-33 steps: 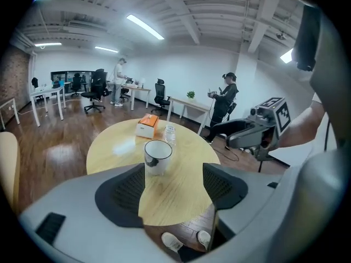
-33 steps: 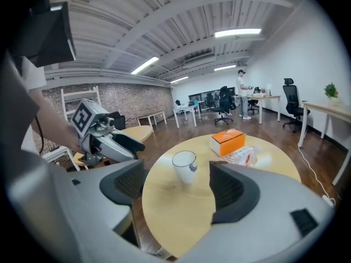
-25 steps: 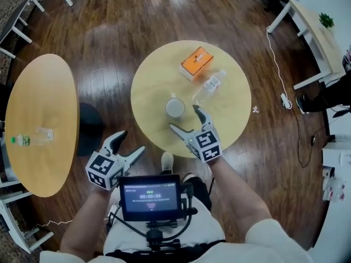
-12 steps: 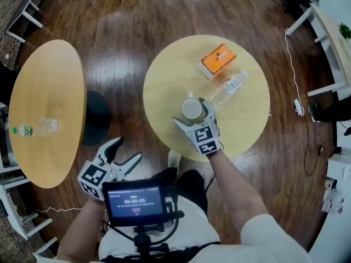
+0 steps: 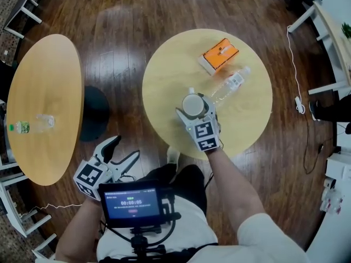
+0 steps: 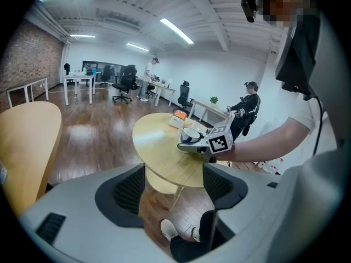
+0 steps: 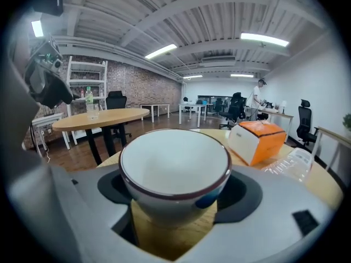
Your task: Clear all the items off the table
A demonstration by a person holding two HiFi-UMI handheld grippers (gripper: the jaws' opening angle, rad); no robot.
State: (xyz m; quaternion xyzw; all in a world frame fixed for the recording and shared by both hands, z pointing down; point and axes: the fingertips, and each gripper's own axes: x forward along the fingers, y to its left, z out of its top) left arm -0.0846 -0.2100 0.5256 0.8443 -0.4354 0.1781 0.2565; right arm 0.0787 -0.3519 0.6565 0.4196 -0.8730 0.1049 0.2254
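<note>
The right gripper (image 5: 193,108) has just closed onto the white cup (image 7: 174,163). The orange box (image 5: 219,56) at one o'clock and the plastic bottle (image 5: 229,85) remain on the round table (image 5: 164,75). The left gripper (image 5: 124,148) is wide and empty.

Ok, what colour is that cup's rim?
Dark maroon, on a white cup; clearest in the right gripper view.

We see a round table (image 5: 164,75) of pale, matt, smooth wood, a dark glossy wooden floor (image 5: 120,15), a shiny glazed white cup (image 7: 174,163), a clear plastic bottle (image 5: 230,84) and an orange cardboard box (image 5: 218,55).
</note>
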